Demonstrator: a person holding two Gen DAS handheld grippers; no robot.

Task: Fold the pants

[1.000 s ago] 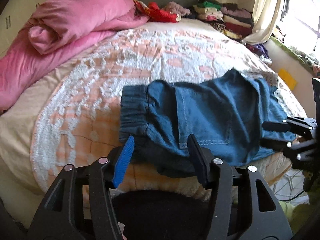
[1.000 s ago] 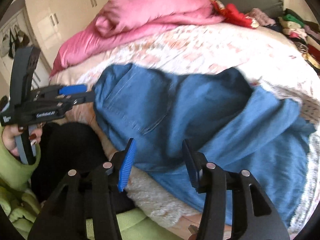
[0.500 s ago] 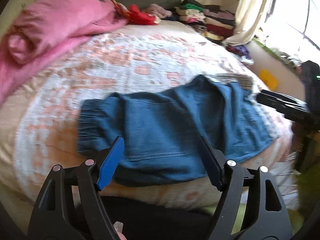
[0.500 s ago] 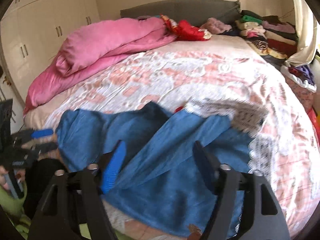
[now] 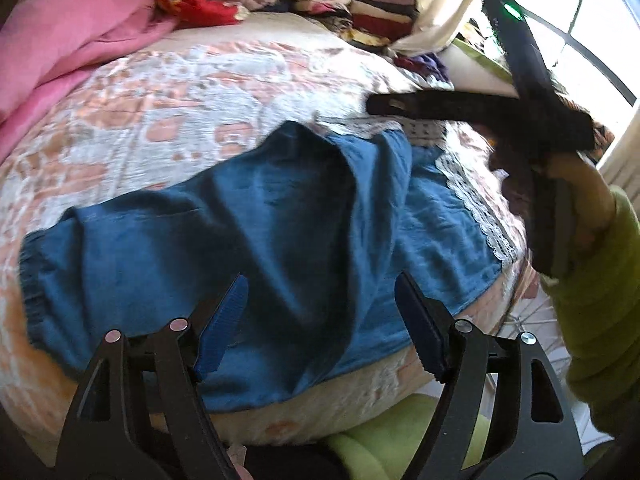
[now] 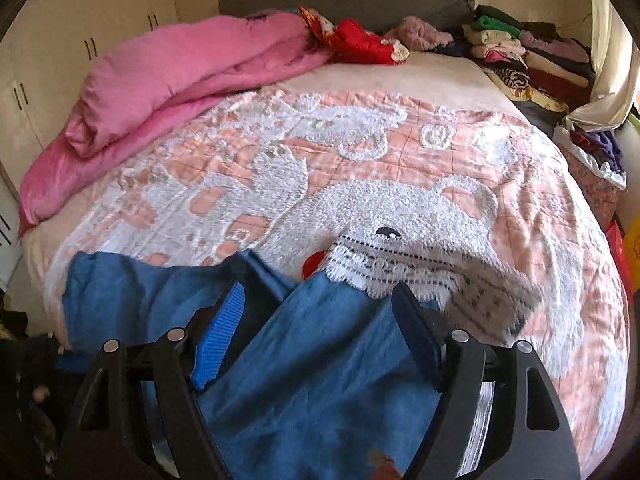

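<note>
Blue denim pants [image 5: 248, 240] lie crumpled across the near edge of the bed, elastic waistband to the left, white lace-trimmed hems [image 5: 476, 208] to the right. My left gripper [image 5: 320, 312] is open and empty, held just above the pants' near edge. The right gripper [image 5: 384, 105] shows in the left wrist view, hovering over the lace hem; its jaw state is unclear there. In the right wrist view my right gripper [image 6: 316, 324] is open and empty above a blue leg [image 6: 320, 360], with the lace hem [image 6: 400, 268] just beyond.
The bed has a pink and white bedspread [image 6: 360, 152]. A pink duvet [image 6: 180, 80] lies at the far left, red clothes [image 6: 360, 42] by the headboard, stacked folded clothes [image 6: 520, 56] at the far right. A curtain and window [image 5: 580, 20] stand on the right.
Both grippers swung to the right along the pants. The right gripper moved from the pants' middle to over the lace hems. The pants appear slightly shifted on the bed.
</note>
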